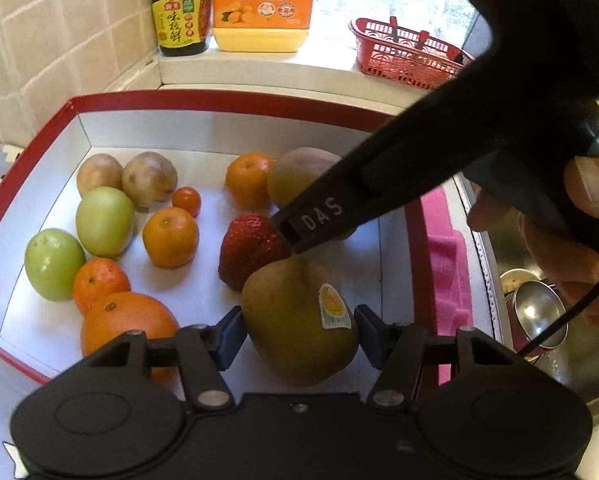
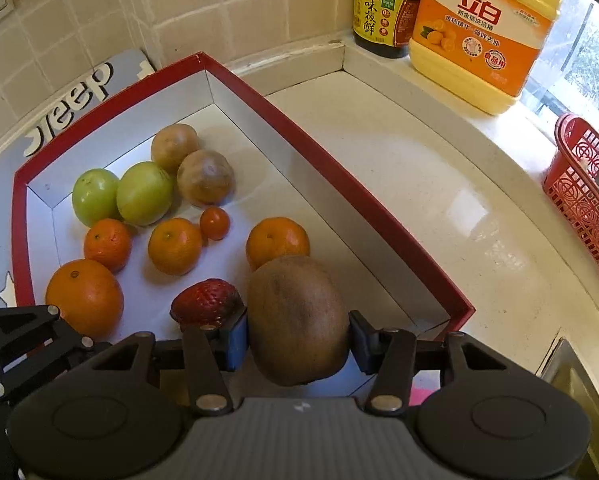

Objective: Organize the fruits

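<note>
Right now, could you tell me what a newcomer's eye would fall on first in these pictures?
Probably the two brown kiwis, one between the fingers of each hand-held gripper: the stickered kiwi in the left hand-held gripper, the plain kiwi in the right hand-held gripper. Behind them, oranges, green fruits and a strawberry lie in the red-rimmed box.

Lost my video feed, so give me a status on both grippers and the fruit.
Left gripper shut on stickered kiwi. Right gripper shut on plain kiwi. Both over red box. Strawberry crowds both kiwis.
</note>
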Tool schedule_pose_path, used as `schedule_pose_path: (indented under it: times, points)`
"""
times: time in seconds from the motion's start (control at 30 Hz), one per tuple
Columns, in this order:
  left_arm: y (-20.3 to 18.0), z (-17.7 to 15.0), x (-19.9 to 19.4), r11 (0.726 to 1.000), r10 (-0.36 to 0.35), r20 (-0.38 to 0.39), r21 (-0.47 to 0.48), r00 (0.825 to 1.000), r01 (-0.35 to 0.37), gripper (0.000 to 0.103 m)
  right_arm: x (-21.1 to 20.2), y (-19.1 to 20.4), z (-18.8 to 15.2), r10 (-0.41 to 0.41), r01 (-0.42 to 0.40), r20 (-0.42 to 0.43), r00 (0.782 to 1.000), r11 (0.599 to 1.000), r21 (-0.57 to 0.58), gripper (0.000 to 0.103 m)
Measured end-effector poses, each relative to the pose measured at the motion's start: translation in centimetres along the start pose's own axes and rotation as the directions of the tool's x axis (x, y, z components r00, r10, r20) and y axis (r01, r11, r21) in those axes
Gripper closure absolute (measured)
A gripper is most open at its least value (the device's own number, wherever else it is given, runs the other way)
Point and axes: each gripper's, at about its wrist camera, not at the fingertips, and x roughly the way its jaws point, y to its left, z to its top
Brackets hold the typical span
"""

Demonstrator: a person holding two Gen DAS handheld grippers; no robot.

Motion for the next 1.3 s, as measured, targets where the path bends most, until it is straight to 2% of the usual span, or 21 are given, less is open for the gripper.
schedule_pose_path:
  times: [0.17,0.23,0.33,0.4,0.5,0.53,0.6,0.67,0.77,0.87,0.97,1.1,1.3]
  points:
    - [0.7,-0.1,0.2,0.999,-0.005,-0.014,-0.035,1.000,0.004,0.032,0.1,0.1,0.2,-0.009,0.009,-0.013,1.000,1.000,0.000,0.049]
    - [0.8,0.0,-0.5,0.999,-0.005,-0.004,-0.043,1.000,0.005,0.028,-0.5,-0.1,0.4,-0.001,0.001,-0.015,1.000,1.000,0.018,0.049]
    - [0.8,0.2,-3.2,0.999,0.008,0.041,-0.035,0.999,-0.006,0.024,-2.6,-0.4,0.5,0.002,-0.003,0.019,1.000,0.999,0.045,0.046]
    - [0.8,0.5,-5.7,0.998,0.056,0.089,-0.035,0.994,-0.053,0.023,-4.6,-0.6,0.3,-0.013,0.010,0.060,0.998,0.998,0.066,0.044]
    - [1.0,1.1,-10.2,0.986,0.160,0.168,-0.072,0.973,-0.150,0.022,-8.7,-0.7,0.6,-0.026,0.008,0.144,0.989,0.992,0.126,0.041]
    - [1.0,1.2,-11.9,0.977,0.206,0.189,-0.094,0.960,-0.191,0.022,-10.4,-0.5,0.6,-0.028,0.001,0.190,0.981,0.990,0.141,0.039]
    - [0.9,1.1,-15.3,0.951,0.302,0.208,-0.133,0.931,-0.279,0.021,-13.8,0.4,0.2,-0.044,-0.004,0.277,0.960,0.985,0.171,0.023]
    - [0.5,0.2,-18.7,0.916,0.387,0.219,-0.201,0.896,-0.347,0.021,-16.9,1.9,-0.9,-0.051,-0.021,0.347,0.937,0.979,0.202,0.017]
    - [0.3,-1.7,-22.9,0.865,0.462,0.200,-0.319,0.864,-0.388,0.020,-20.2,4.9,-3.0,-0.026,-0.061,0.408,0.913,0.978,0.199,0.017]
    - [0.0,-3.8,-25.8,0.815,0.506,0.175,-0.417,0.844,-0.402,0.020,-22.1,7.8,-4.6,-0.002,-0.080,0.429,0.903,0.981,0.174,0.017]
    - [-0.8,-5.7,-27.6,0.777,0.550,0.162,-0.458,0.819,-0.432,0.020,-22.9,10.1,-5.7,-0.022,-0.051,0.437,0.899,0.987,0.155,0.017]
    - [-1.7,-7.5,-28.5,0.765,0.576,0.148,-0.446,0.804,-0.465,0.020,-23.2,12.5,-7.6,-0.059,0.006,0.423,0.904,0.992,0.125,0.017]
    - [-2.6,-9.0,-29.0,0.782,0.550,0.154,-0.440,0.821,-0.442,0.020,-23.3,14.1,-9.8,-0.078,0.033,0.398,0.914,0.992,0.118,0.016]
